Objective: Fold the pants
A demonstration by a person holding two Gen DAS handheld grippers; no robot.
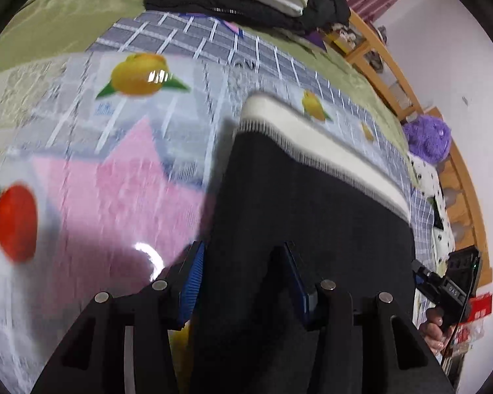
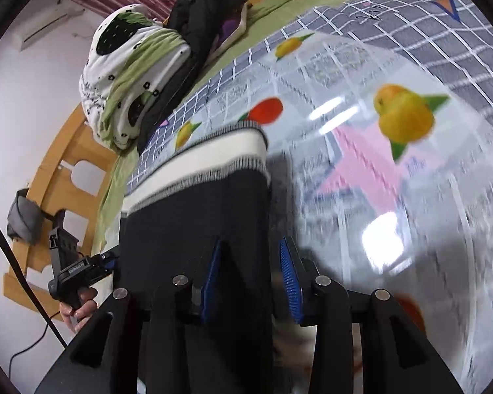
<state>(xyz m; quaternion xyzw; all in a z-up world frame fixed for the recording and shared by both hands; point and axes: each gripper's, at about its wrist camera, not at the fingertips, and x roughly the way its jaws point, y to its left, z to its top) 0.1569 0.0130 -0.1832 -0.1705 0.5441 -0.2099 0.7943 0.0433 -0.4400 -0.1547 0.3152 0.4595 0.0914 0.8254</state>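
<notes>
Black pants [image 1: 295, 203] with a white ribbed waistband [image 1: 325, 144] lie stretched over a clear fruit-print sheet [image 1: 115, 151] on the bed. My left gripper [image 1: 246, 272] has its blue-padded fingers around the near edge of the black cloth and holds it. In the right wrist view the same pants [image 2: 197, 210] with waistband [image 2: 207, 154] run away from my right gripper [image 2: 251, 275], which grips the cloth edge too. Each gripper shows in the other's view, the right one [image 1: 443, 289] and the left one [image 2: 79, 269].
A pile of bedding and a black jacket [image 1: 246, 3] sits at the head of the bed, also seen in the right wrist view [image 2: 141, 75]. A wooden bed frame [image 1: 394, 75] runs along the wall. A purple plush toy [image 1: 427, 138] lies at the bed's edge.
</notes>
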